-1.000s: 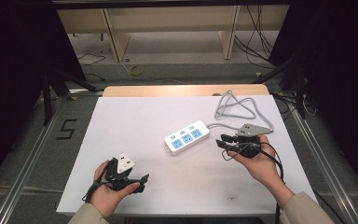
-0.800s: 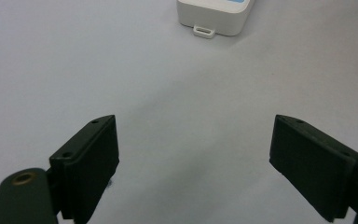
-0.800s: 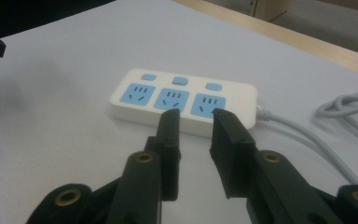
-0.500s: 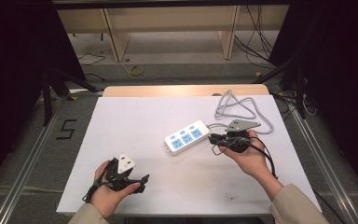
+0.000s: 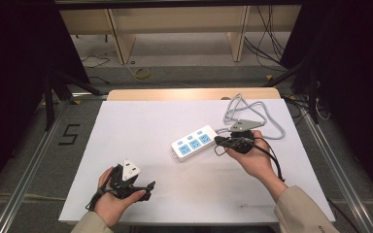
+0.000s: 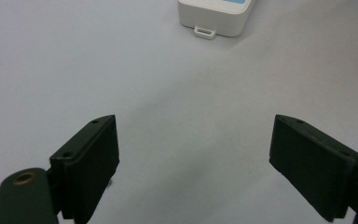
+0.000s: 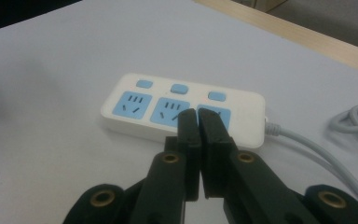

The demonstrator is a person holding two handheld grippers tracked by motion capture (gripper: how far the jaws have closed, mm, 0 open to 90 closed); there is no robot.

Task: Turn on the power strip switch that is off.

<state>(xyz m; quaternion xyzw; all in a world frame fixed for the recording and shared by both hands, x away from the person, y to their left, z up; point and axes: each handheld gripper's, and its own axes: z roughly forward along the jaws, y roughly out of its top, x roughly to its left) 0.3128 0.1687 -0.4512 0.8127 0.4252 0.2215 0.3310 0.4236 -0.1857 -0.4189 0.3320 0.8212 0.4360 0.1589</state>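
Power strip [image 5: 194, 143] laid flat mid-table, long axis diagonal in high view, cord [image 5: 252, 114] end aimed toward far right, sockets faced up. Right gripper [image 5: 222, 141] positioned at strip's cord end, just beside it; jaws just closed together, nothing clamped between. Left gripper [image 5: 148, 185] parked near table's front edge, well apart from strip, jaws spread wide, nothing held.

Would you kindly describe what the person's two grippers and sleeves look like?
Both grippers, left gripper and right gripper, are black, with flat rectangular jaw pads and brass-coloured pivot rivets. A three-cornered plate tops each: white on the left, grey on the right. Black cables trail from them. The sleeves are beige.
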